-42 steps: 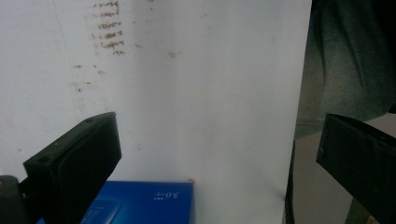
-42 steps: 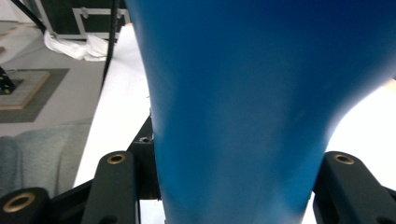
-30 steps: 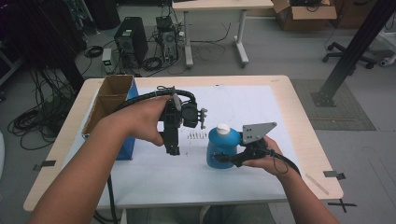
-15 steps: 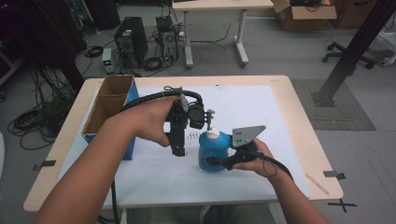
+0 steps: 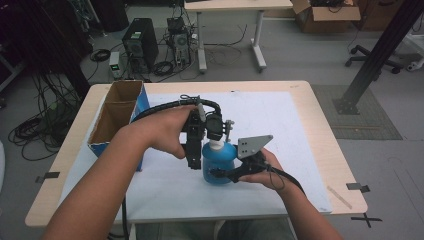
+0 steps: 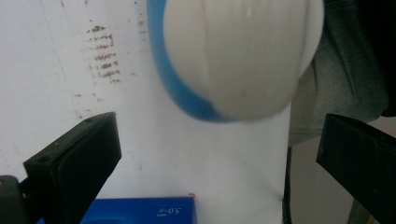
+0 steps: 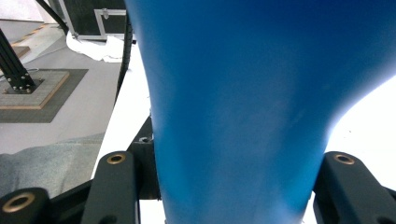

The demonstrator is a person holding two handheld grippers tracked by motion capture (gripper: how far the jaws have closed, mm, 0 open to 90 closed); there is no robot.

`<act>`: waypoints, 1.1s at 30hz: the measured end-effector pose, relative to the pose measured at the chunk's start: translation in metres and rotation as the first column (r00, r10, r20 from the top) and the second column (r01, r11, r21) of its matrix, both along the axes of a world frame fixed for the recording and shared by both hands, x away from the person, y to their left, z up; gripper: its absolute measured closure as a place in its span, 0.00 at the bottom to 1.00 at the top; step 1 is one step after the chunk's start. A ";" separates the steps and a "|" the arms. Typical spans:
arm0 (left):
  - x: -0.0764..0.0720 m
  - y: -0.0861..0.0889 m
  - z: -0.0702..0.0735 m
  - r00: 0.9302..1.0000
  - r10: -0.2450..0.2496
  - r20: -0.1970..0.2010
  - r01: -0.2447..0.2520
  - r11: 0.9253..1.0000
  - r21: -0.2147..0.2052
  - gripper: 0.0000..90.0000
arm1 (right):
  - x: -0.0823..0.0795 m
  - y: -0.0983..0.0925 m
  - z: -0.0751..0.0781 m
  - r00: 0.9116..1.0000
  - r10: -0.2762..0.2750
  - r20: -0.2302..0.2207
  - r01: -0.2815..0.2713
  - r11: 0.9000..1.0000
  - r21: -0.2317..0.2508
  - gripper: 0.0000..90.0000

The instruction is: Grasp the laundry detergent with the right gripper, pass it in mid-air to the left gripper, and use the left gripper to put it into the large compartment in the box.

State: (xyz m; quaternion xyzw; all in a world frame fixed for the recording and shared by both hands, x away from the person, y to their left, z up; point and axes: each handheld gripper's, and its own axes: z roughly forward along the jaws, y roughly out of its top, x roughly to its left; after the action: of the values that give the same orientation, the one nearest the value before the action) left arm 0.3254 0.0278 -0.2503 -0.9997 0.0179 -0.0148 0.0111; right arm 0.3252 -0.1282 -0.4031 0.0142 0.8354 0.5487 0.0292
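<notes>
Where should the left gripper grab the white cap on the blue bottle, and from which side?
Grip the white cap around its rounded sides, coming straight down from above. The blue bottle stands upright, pinned at its body by the right gripper, so the cap faces up. The left gripper already hangs over it with its jaws wide apart, either side of the cap.

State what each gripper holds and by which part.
The right gripper is shut on the blue bottle, gripping its lower body from the side. The left gripper holds nothing: its jaws stand open above the bottle's white cap.
</notes>
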 end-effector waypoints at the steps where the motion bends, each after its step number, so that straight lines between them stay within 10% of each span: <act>1: 0.000 0.000 0.000 1.000 0.000 0.001 0.000 1.000 -0.001 0.00 | 0.000 0.001 0.000 1.000 0.000 0.000 0.000 1.000 -0.001 0.51; 33: -0.008 -0.003 -0.015 1.000 -0.009 -0.005 0.009 1.000 0.000 0.00 | -0.001 0.034 0.003 1.000 0.014 -0.025 -0.014 1.000 0.007 0.50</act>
State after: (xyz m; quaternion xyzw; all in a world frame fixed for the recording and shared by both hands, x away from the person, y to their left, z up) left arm 0.3169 0.0248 -0.2651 -0.9996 0.0223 -0.0125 0.0109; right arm 0.3240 -0.0941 -0.4002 0.0151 0.8338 0.5516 0.0148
